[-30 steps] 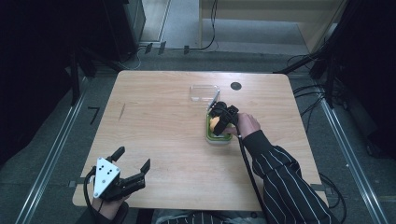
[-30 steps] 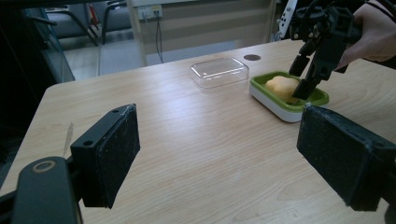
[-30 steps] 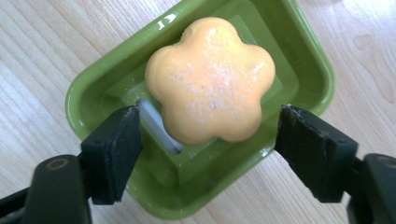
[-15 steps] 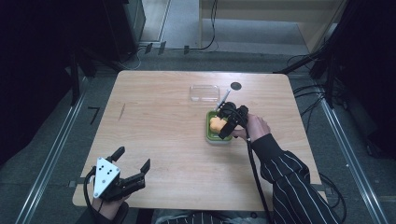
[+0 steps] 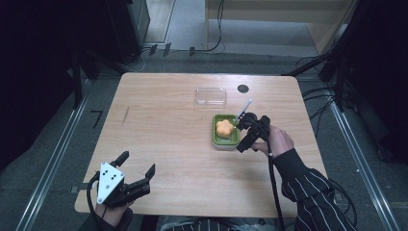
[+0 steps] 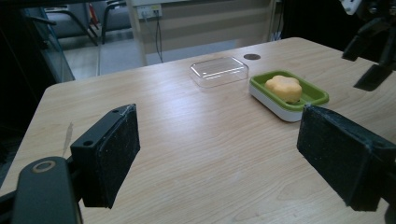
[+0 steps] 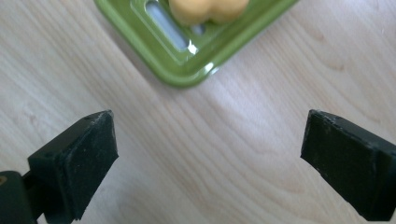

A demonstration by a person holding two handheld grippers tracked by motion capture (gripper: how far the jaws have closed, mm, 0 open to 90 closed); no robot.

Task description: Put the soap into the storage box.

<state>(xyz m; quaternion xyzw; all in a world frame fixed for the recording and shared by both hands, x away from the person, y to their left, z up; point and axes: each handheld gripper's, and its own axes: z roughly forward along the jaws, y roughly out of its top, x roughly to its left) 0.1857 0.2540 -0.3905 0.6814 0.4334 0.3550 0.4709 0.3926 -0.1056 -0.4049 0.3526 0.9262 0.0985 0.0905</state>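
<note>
An orange flower-shaped soap [image 5: 223,127] lies in a green dish [image 5: 225,140] right of the table's middle. My right gripper [image 5: 241,135] hovers just beside the dish's right edge; its jaws have just been opening and stand open with nothing between them. In the right gripper view the right gripper [image 7: 205,158] spans bare wood, with the dish [image 7: 187,51] and the soap [image 7: 210,9] above. My left gripper [image 5: 138,163] rests open at the near left corner. From the left gripper [image 6: 219,154], the dish [image 6: 310,97] and soap [image 6: 282,87] lie far ahead.
A clear plastic lid [image 5: 210,96] lies upside up behind the dish, also seen as the lid [image 6: 218,71] in the left gripper view. A dark round hole [image 5: 243,88] sits near the far edge. The wooden table [image 5: 163,125] has dark floor and rails around it.
The right gripper, which was over the dish at the soap, has opened and drawn back to the right. The soap now lies free in the dish. The left gripper has not moved.
</note>
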